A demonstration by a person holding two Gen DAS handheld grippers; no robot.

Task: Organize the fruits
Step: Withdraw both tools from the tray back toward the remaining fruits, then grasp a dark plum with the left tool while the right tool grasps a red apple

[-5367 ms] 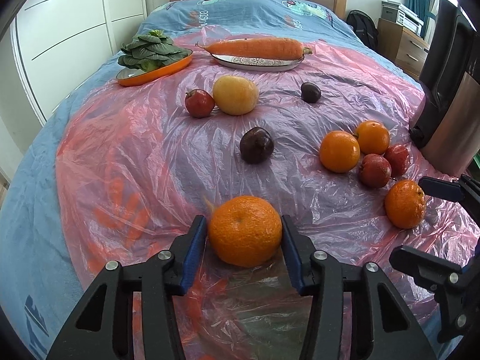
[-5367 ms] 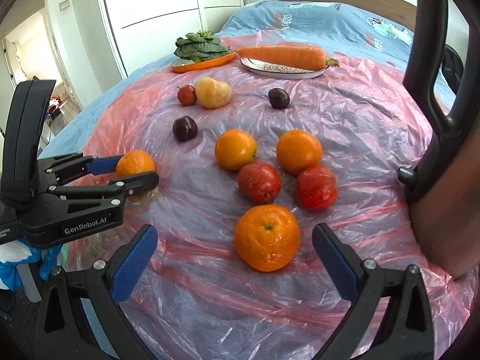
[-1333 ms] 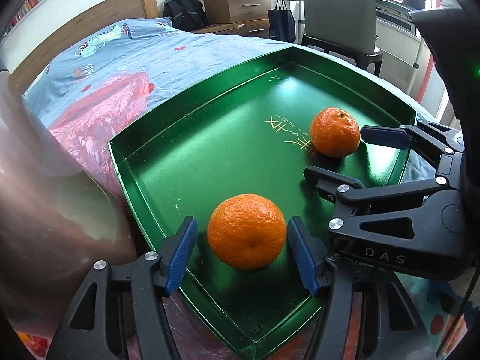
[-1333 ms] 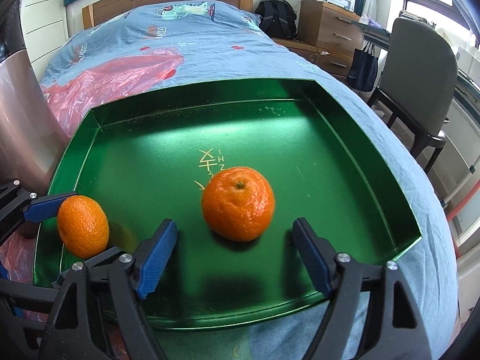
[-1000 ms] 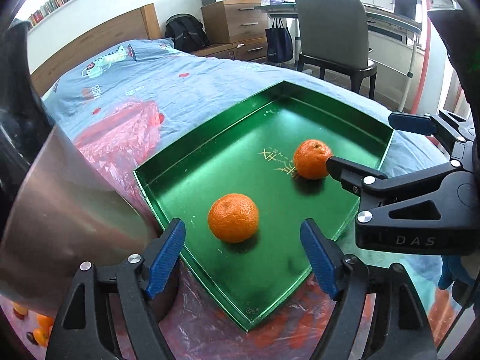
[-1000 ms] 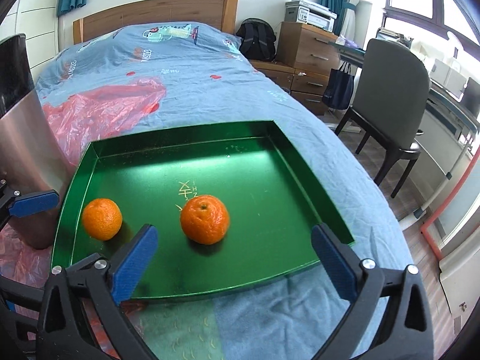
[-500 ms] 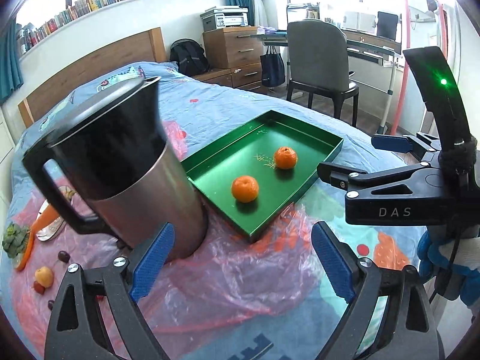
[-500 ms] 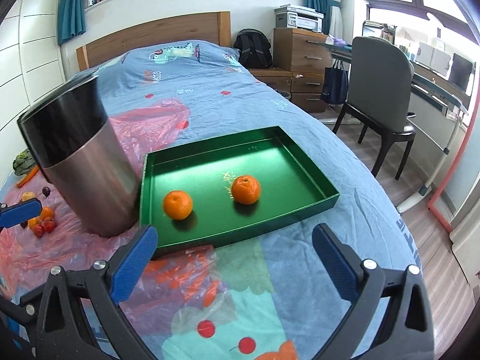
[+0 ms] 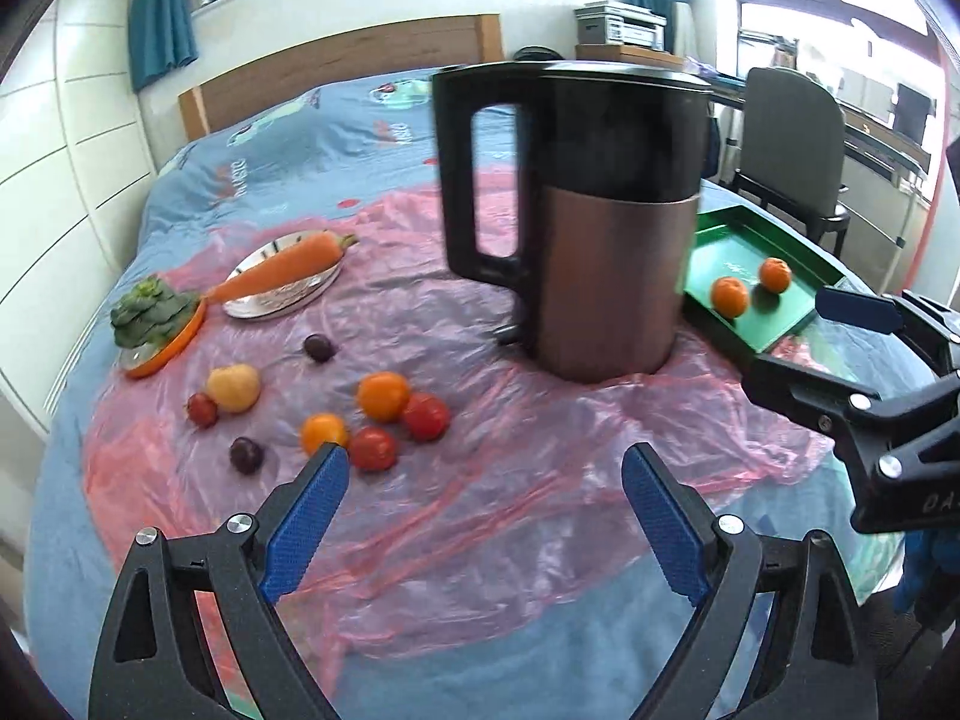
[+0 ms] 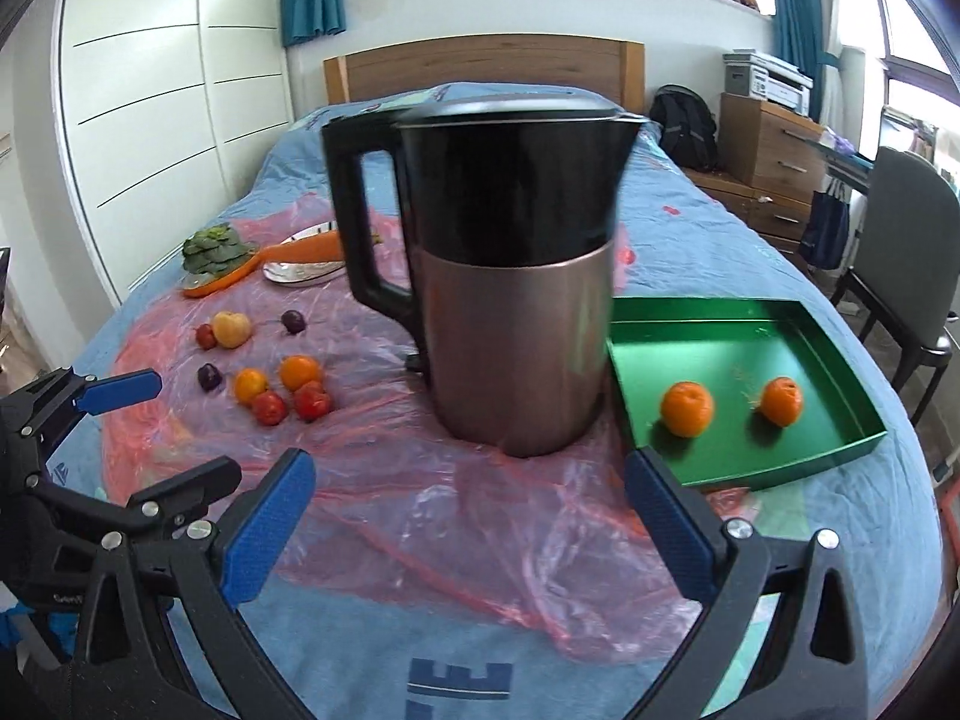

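Fruits: two oranges (image 10: 687, 409) (image 10: 781, 401) lying apart in green tray (image 10: 828, 360), yellow marking on tray floor unreadable. Loose fruit cluster (image 10: 282, 390) spread on pink plastic sheet (image 10: 456, 516) left of kettle (image 10: 510, 276). Carrot (image 9: 282, 267) laid on silver plate (image 9: 282, 300); leafy greens (image 9: 150, 315) held in orange dish (image 9: 171, 342). Partial letters "DA" read on right gripper (image 9: 804, 342) body. Left gripper (image 9: 480, 516) jaws spread wide, nothing between. Right gripper jaws likewise apart, empty.
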